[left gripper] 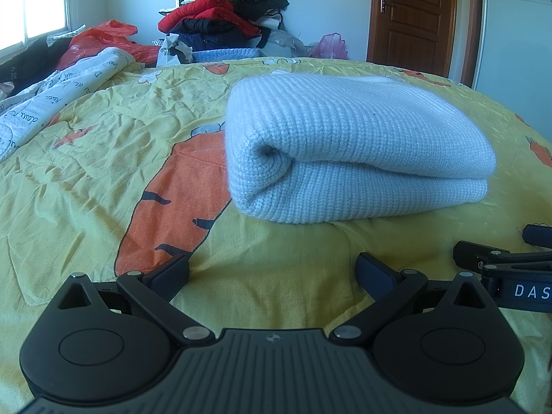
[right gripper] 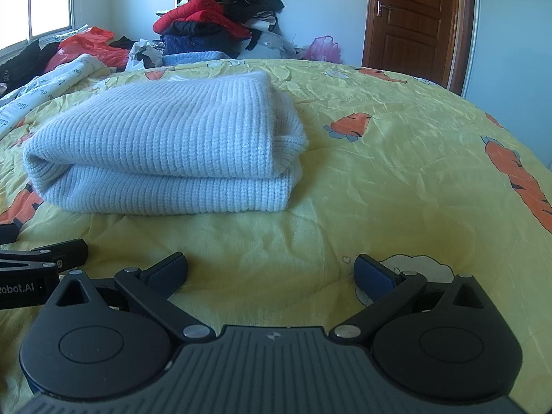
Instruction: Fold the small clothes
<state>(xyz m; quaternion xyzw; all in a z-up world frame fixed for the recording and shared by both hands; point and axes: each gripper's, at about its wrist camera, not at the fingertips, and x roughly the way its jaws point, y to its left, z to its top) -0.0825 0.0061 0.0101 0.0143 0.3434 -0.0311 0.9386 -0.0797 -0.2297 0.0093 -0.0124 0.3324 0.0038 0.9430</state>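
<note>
My left gripper and right gripper rest spread and empty on the yellow bedspread, just short of the white knit sweater, which lies folded. Folding appears complete; next likely calls for another garment.

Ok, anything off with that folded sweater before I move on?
Slightly. The light blue sweater lies folded on the yellow bedspread, but at its right end inner layers poke out past the top fold instead of lining up.
</note>
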